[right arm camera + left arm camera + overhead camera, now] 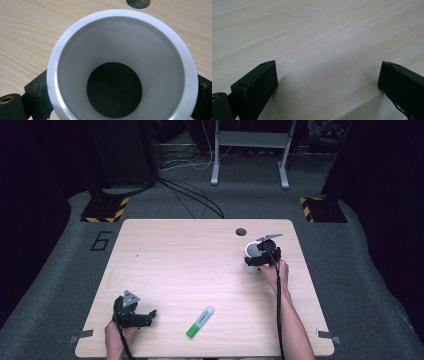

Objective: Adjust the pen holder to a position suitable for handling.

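A white cup (251, 251) with a dark bottom stands upright near the right edge of the wooden table (185, 255). My right gripper (261, 260) is shut on it from the near side. In the right gripper view the cup (120, 37) sits between the two black jaws of the right gripper (121, 83), which press on its left and right walls. A green marker with a white cap (200, 322) lies near the front edge. My left gripper (150, 317) rests at the front left, open, with bare wood between the jaws of the left gripper (328, 63).
A round cable hole (241, 231) is in the table just behind the cup, and the same hole (138, 3) is at the top edge of the right gripper view. Metal clips (80, 337) stick out at the front corners. Grey floor, cables and stands lie beyond the table.
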Tool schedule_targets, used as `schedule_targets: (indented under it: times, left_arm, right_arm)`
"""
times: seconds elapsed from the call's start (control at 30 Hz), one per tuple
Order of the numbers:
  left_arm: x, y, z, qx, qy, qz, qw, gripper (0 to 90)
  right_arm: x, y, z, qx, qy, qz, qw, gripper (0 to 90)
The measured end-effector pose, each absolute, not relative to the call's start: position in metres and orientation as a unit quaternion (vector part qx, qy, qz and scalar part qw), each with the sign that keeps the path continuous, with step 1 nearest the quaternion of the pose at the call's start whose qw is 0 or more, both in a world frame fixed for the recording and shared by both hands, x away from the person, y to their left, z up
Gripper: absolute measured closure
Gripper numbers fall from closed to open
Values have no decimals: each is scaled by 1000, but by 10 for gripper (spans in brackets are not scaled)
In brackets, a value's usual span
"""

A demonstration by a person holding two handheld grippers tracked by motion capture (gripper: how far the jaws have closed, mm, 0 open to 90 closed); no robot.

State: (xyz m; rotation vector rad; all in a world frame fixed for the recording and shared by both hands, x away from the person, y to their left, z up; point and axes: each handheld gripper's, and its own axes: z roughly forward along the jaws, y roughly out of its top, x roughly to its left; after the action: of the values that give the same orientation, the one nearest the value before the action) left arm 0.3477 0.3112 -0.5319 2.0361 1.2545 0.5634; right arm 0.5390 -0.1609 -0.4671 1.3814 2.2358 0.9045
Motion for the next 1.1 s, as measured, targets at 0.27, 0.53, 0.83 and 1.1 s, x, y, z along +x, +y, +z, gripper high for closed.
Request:
schedule_targets:
  times: [0.27, 0.53, 0.83, 1.1]
  left_arm:
    - [348, 311, -532, 780, 481, 217, 336, 28]
    - [347, 311, -532, 781, 482, 214, 336, 28]
    - [348, 311, -532, 781, 480, 216, 336, 28]
    - [348, 311, -532, 781, 481, 214, 336, 28]
  right_arm:
    - [533, -150, -468, 476, 798, 325, 176, 57]
    - [526, -139, -469, 463, 804, 331, 173, 58]
    - [519, -126, -469, 450, 812, 334, 165, 58]
    - [513, -113, -469, 434, 821, 334, 159, 58]
